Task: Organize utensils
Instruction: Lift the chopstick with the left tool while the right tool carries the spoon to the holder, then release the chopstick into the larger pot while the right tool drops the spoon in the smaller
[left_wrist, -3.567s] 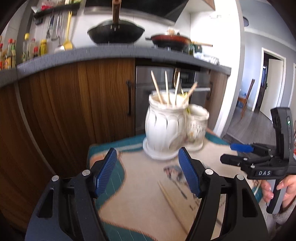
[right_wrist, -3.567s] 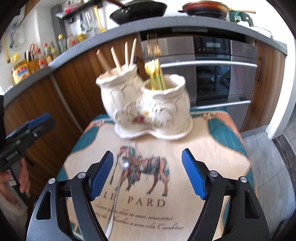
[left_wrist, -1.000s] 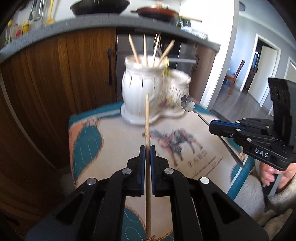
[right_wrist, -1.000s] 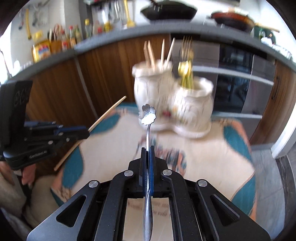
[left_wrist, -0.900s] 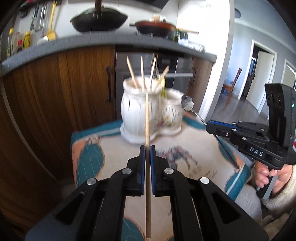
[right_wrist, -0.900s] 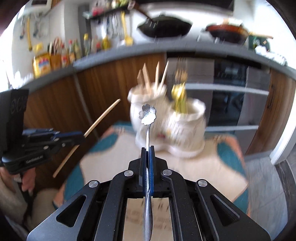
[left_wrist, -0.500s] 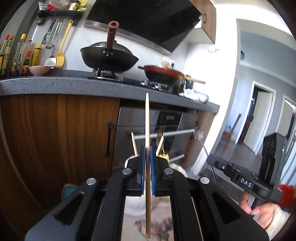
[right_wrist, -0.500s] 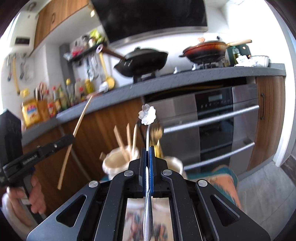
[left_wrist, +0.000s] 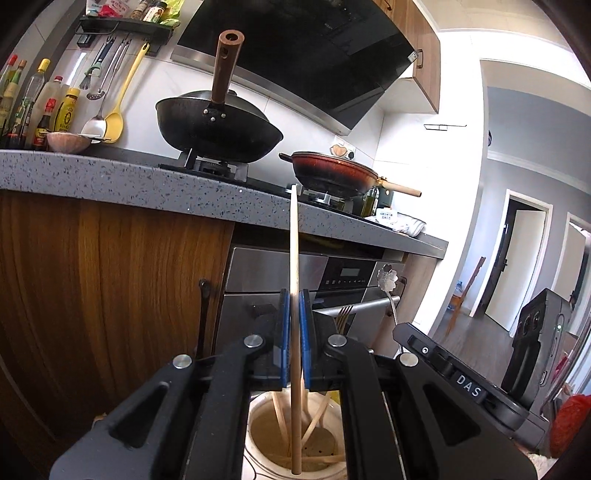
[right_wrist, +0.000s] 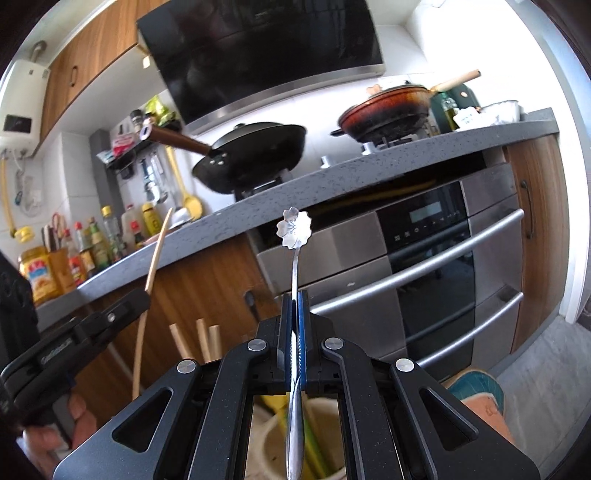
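The ceramic holder (left_wrist: 291, 439) is the largest thing in play: glazed, heavy-looking and brittle, so it is best left standing and only dropped into. Its chopstick pot sits right under the left gripper (left_wrist: 294, 332), and several sticks already lean inside it. The second pot (right_wrist: 325, 439), below the right gripper (right_wrist: 294, 332), holds yellow-handled cutlery.

The wooden chopstick (left_wrist: 294, 266) is clamped at about mid-length between the left fingers (left_wrist: 283, 339), upright, its lower end hanging over the pot's mouth. It looks light, stiff and dry, so a mid-shaft pinch should hold well.

The metal spoon (right_wrist: 294, 236), with a flower-shaped end on top, is pinched by the shut right fingers (right_wrist: 303, 332) along its thin stem. Polished steel is slippery and may swivel in a narrow grip.

Both grippers' bodies hide most of the holder. Its rims, the table beneath and the spoon's lower tip are cut off, so clearance is hard to judge.
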